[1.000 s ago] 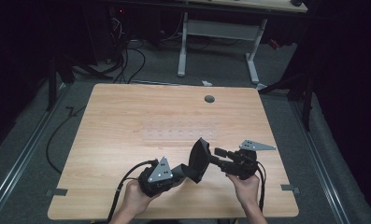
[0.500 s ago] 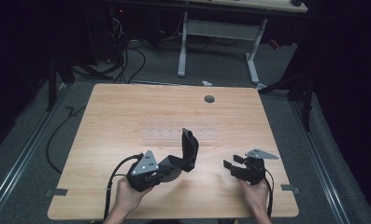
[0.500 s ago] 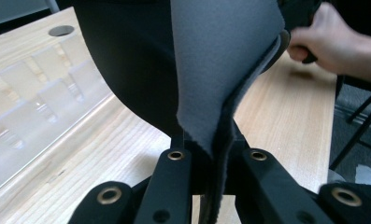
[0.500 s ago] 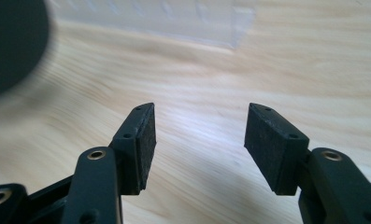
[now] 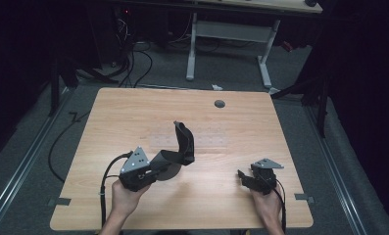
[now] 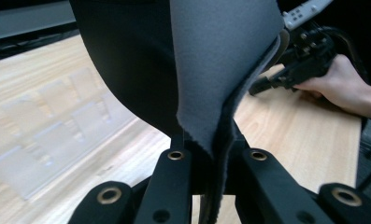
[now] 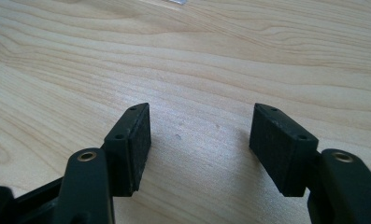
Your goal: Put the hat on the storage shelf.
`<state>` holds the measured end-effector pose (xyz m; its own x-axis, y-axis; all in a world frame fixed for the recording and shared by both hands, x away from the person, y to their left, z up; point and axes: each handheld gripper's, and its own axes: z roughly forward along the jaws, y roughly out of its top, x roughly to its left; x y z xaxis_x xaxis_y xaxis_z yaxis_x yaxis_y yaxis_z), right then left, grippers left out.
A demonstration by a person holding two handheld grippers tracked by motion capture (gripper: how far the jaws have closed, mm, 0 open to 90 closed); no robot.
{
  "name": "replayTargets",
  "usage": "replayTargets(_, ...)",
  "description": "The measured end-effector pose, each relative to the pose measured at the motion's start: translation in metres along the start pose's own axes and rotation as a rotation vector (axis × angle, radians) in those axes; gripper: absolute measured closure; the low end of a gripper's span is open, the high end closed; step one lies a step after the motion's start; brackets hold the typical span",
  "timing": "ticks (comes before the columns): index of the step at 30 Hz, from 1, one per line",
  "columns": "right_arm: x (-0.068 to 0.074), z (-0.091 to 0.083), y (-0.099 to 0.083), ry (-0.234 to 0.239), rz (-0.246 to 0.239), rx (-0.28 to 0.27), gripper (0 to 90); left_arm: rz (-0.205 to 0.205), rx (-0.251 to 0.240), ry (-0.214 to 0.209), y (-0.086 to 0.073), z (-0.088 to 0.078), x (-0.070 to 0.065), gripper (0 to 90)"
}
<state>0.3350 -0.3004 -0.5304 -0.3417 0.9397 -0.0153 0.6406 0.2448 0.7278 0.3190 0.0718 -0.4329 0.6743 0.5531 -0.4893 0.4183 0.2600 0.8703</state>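
My left gripper point(image 5: 155, 169) is clamped tight on one edge of a floppy black pad with a grey fabric underside point(image 5: 182, 144). It looks like a mouse pad, and it curls upward above the middle of the light wooden table point(image 5: 133, 107). In the left gripper view the pad point(image 6: 197, 70) is pinched between the jaws, folded so both faces show. My right gripper point(image 5: 246, 178) sits low near the table's right front, well apart from the pad; its jaws have just been opening and stand wide with only bare wood between them.

To do this well, I keep the left pinch firm and lower the pad slowly, letting the free end touch first. Then I bring the right gripper over to press or catch the curling edge, so it lies flat rather than springing back.
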Motion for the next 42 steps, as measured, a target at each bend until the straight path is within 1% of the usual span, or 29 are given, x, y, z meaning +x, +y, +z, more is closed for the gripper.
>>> replayTargets(6,0.001,0.001,0.0,0.0,-0.001,0.0,37.8,-0.003,-0.039,0.015,0.01,0.001,0.006,86.1)
replayTargets(7,0.001,0.001,0.0,-0.001,-0.001,0.0,37.8,-0.009,-0.049,0.017,0.012,0.001,0.008,86.1)
replayTargets(11,0.001,0.001,0.0,0.0,-0.002,0.0,37.5,-0.015,-0.064,0.029,0.017,0.002,0.013,86.1)
replayTargets(16,0.001,0.001,0.0,0.003,-0.006,0.002,36.6,-0.025,-0.082,0.024,0.023,0.004,0.017,86.0)
replayTargets(20,0.001,0.001,0.0,0.004,-0.005,0.002,36.4,-0.035,-0.084,0.045,0.029,0.006,0.024,86.0)
replayTargets(22,0.001,0.001,0.0,0.005,-0.006,0.003,36.2,-0.046,-0.087,0.058,0.033,0.007,0.027,86.0)
replayTargets(25,0.001,0.001,0.0,0.008,-0.006,0.003,35.6,-0.038,-0.098,0.072,0.038,0.007,0.03,86.0)
replayTargets(29,0.001,0.001,0.0,0.008,-0.006,0.003,35.1,-0.047,-0.112,0.076,0.048,0.008,0.033,86.0)
replayTargets(32,0.001,0.001,0.0,0.009,-0.006,0.003,35.1,-0.048,-0.115,0.092,0.054,0.01,0.038,86.0)
replayTargets(36,0.001,0.001,0.0,0.012,-0.005,0.003,34.9,-0.057,-0.143,0.103,0.062,0.013,0.044,86.0)
replayTargets(42,0.001,0.001,0.001,0.012,-0.007,0.003,34.7,-0.029,-0.15,0.125,0.068,0.02,0.05,86.0)
